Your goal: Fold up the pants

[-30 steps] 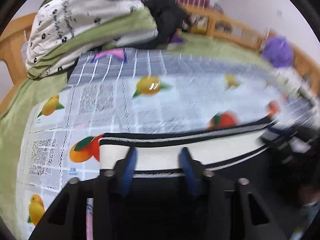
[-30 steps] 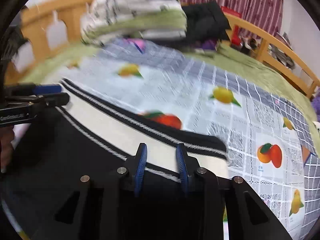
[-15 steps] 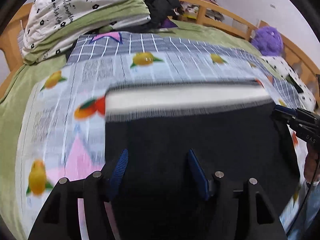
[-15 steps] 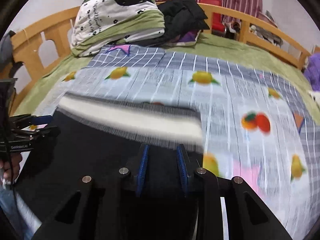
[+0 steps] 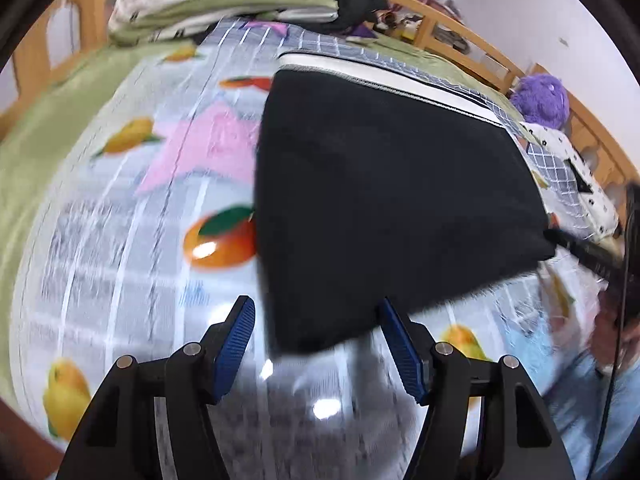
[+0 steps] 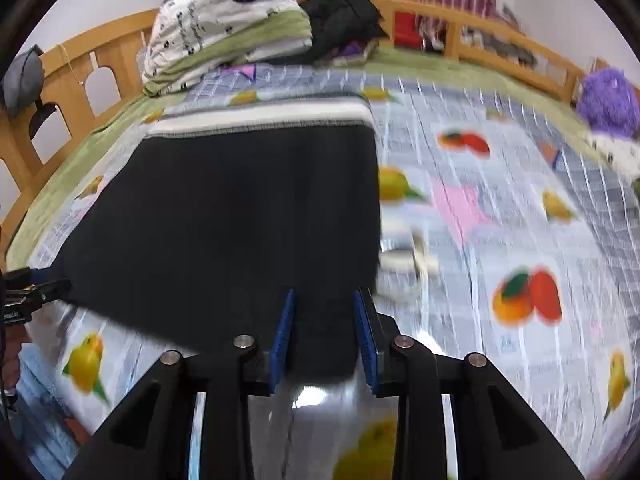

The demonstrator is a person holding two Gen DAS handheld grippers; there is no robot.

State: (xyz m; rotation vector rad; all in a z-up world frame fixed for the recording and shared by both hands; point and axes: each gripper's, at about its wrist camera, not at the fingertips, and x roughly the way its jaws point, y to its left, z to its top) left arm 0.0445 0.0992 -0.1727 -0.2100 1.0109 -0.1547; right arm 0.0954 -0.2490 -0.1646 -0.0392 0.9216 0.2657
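The black pants [image 5: 384, 184] lie folded flat on the fruit-print sheet [image 5: 120, 240], their white striped waistband [image 5: 400, 80] at the far end. My left gripper [image 5: 316, 332] is open, its blue pads either side of the near corner of the fabric, holding nothing. In the right wrist view the pants [image 6: 240, 208] spread ahead with the waistband [image 6: 264, 114] far. My right gripper [image 6: 324, 320] is open, its pads a narrow gap apart over the near right corner. Each gripper's tip shows at the other view's edge.
A folded quilt stack [image 6: 228, 20] and dark clothes [image 6: 344, 16] sit at the head of the bed. A wooden rail [image 6: 80, 72] runs around the bed. A purple plush toy [image 6: 608, 100] lies at the right. A small white thing [image 6: 408, 256] lies beside the pants.
Both grippers have pulled back from the waistband to the near edge of the pants. The left gripper has opened wide. The pants now lie flat.
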